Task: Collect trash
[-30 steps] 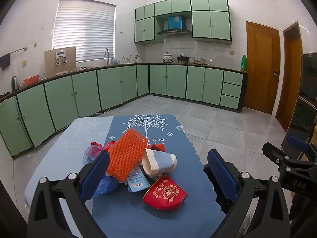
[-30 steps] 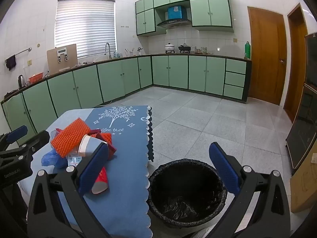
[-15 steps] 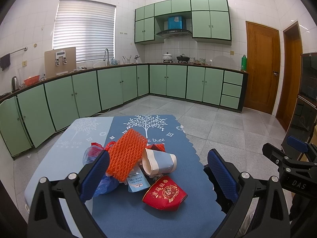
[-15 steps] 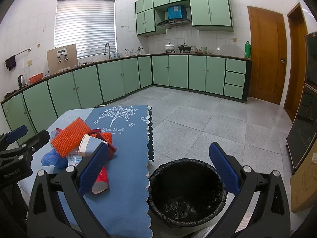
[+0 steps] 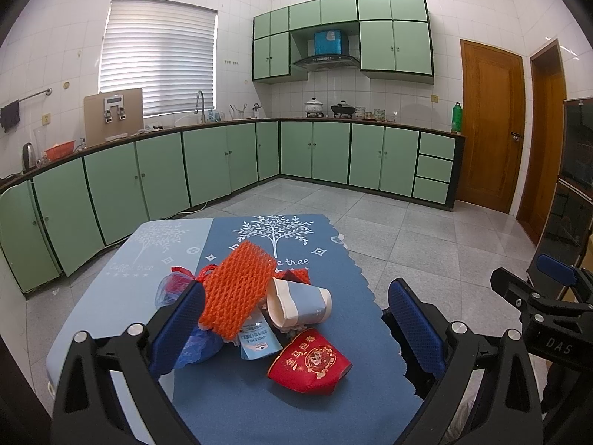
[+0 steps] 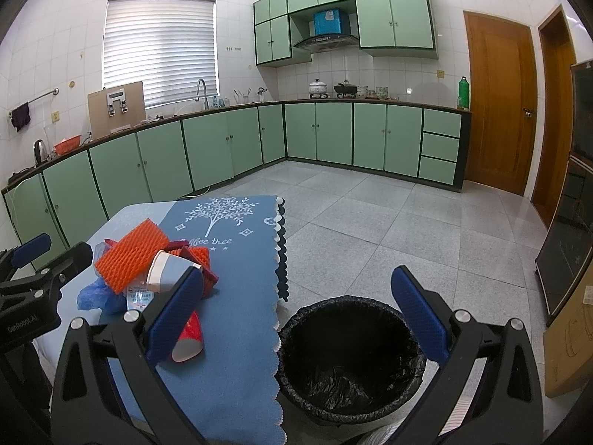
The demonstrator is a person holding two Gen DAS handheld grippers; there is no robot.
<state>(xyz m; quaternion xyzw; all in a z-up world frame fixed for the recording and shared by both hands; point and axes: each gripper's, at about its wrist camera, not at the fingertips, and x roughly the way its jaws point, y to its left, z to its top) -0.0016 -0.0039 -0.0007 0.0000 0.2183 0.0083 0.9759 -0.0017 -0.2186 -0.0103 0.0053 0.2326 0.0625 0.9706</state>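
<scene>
Black-lined bin [image 6: 350, 361] holds no visible trash; both grippers' fingers [image 5: 178, 328] [image 6: 417, 319] are spread, grasping nothing.

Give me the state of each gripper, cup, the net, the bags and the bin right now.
Left gripper: open, empty.
Right gripper: open, empty.
Red cup: on its side, crushed.
Blue cup: on its side.
Orange net: draped over the pile.
Blue bags: crumpled.
Bin: lined, open; no trash visible.
</scene>
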